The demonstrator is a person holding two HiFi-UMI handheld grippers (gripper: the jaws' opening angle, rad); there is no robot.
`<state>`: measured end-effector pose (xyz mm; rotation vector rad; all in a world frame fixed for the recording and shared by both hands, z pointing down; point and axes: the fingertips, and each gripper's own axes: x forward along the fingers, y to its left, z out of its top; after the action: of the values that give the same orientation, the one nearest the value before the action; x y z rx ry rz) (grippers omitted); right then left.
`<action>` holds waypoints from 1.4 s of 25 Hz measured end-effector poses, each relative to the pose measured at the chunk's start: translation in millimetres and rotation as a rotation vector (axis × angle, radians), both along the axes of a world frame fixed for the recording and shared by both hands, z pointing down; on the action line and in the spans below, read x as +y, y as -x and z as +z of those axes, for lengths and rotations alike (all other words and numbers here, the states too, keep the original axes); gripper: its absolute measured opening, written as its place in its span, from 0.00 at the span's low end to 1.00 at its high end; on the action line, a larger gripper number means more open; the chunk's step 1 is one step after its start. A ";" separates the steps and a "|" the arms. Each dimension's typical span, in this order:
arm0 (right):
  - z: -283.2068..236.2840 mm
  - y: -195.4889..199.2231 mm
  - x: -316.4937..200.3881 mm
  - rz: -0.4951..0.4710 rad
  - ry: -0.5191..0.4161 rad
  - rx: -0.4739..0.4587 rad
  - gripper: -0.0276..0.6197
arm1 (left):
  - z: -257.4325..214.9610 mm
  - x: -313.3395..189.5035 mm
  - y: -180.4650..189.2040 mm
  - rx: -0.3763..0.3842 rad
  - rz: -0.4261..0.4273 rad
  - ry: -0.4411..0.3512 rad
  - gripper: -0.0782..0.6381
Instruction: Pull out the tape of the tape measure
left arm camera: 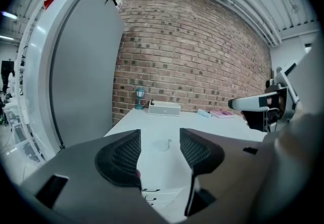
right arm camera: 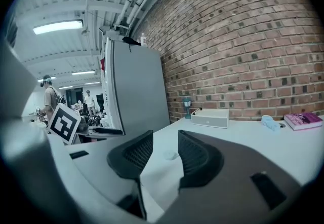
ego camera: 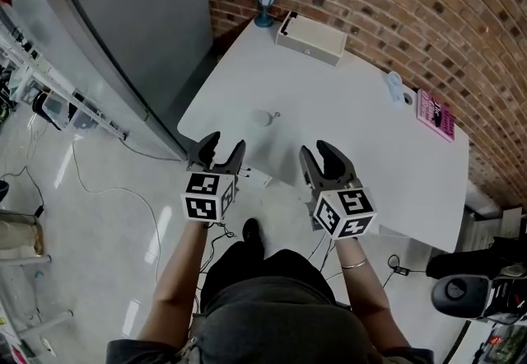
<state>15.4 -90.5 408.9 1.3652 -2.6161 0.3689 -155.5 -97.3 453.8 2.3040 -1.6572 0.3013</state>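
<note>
The tape measure is a small round whitish case with a short tab, lying on the white table near its left front corner. Through the jaws it shows as a pale disc in the left gripper view and in the right gripper view. My left gripper hovers at the table's near edge, open and empty, short of the case. My right gripper is level with it to the right, also open with nothing between its pads. Both point toward the brick wall.
A white box and a blue lamp figure stand at the far edge by the brick wall. A pale blue item and a pink book lie at the right. A tall grey cabinet flanks the table's left side.
</note>
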 end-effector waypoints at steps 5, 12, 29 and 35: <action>4.2 6.1 -14.2 0.011 0.015 0.005 0.26 | 11.6 -18.4 3.8 -0.030 0.027 0.028 0.43; 10.8 9.7 -27.7 0.020 0.033 0.014 0.26 | 30.4 -34.3 -2.1 -0.107 0.102 0.081 0.44; 20.6 -24.5 -67.1 0.089 0.063 -0.015 0.26 | 78.3 -88.4 -44.2 -0.244 0.274 0.195 0.46; 25.5 -35.4 -79.9 0.105 0.082 -0.028 0.26 | 100.7 -100.7 -55.1 -0.268 0.303 0.259 0.48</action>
<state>50.9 -170.4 434.4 1.4838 -2.5275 0.5070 -100.3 -197.9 554.5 2.3850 -1.2751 0.8699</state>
